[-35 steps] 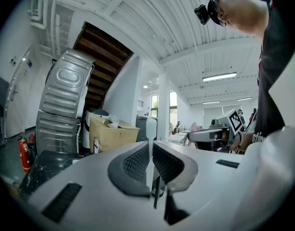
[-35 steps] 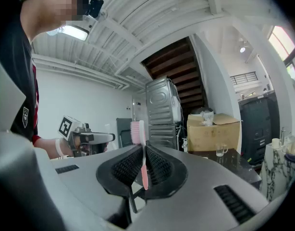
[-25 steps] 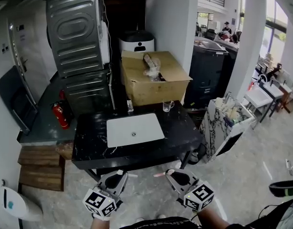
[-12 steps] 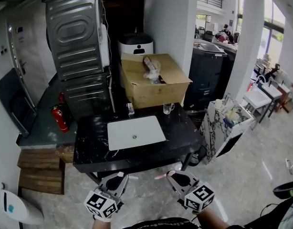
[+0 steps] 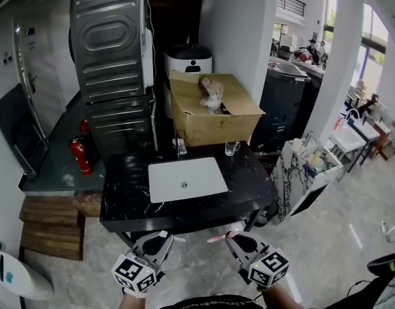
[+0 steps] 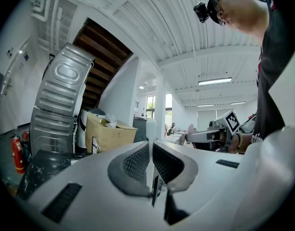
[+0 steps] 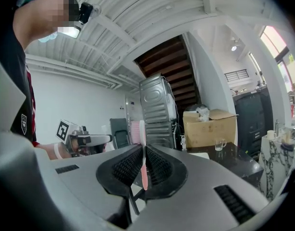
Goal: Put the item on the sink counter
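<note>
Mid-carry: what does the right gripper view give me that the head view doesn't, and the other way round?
Only the right gripper view: a close look at the right tool, jaws shut on a pink toothbrush, plus the person's head camera. Only the head view: the red extinguisher left of the counter, and the white stick poking from the left tool. Both: the left tool, the box, the glass and the counter.

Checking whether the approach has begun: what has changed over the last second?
Hardly anything: the view has drifted slightly, so the sink counter sits a touch further right. Nothing was taken or let go. The right gripper stays shut on the pink toothbrush, the left gripper on a white item, both short of the counter.
</note>
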`<action>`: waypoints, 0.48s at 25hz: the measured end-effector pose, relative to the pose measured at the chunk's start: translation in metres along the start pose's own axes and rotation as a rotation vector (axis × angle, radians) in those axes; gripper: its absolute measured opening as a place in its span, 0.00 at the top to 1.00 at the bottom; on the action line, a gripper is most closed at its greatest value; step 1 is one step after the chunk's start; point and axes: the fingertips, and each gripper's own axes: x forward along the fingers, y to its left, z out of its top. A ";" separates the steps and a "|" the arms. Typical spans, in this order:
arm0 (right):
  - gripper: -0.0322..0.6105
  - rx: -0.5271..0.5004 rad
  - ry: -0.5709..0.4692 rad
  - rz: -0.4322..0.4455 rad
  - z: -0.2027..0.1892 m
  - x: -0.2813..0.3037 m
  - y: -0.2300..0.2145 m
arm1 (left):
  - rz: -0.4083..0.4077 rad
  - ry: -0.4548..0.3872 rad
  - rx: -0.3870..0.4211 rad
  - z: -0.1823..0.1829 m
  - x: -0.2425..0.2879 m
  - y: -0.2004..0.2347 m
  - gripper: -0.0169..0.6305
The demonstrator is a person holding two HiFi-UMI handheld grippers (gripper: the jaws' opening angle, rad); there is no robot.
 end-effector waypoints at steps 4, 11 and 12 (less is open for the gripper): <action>0.87 0.005 0.008 -0.020 -0.004 0.007 0.007 | -0.005 0.005 -0.015 -0.007 -0.006 0.012 0.93; 0.87 0.033 -0.005 -0.040 -0.003 0.019 -0.004 | -0.012 -0.001 -0.043 -0.014 0.009 0.028 0.93; 0.87 0.034 -0.010 -0.044 -0.002 0.023 -0.010 | -0.016 0.001 -0.040 -0.016 0.014 0.032 0.93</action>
